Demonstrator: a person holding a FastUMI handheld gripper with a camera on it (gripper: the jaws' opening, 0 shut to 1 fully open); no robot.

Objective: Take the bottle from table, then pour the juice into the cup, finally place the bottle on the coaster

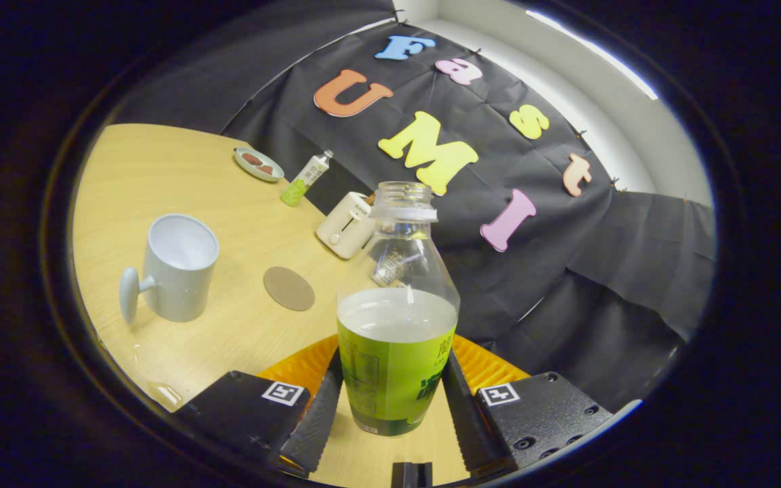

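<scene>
The hand-held gripper (390, 400) is clamped on the juice bottle (397, 318), one finger pressed against each side of its green label. The bottle has no cap and stands upright relative to the fingers, holding clear liquid up to just above the label. The whole scene looks tilted. Beyond the fingers on the wooden desk (160, 176) stands a pale mug (175, 268) with a knob handle, open and empty. A round brown coaster (288, 288) lies just beside it, nearer the bottle. Farther back sit a cream toaster (345, 225), a second small bottle (305, 178) and a plate (258, 164) with food.
</scene>
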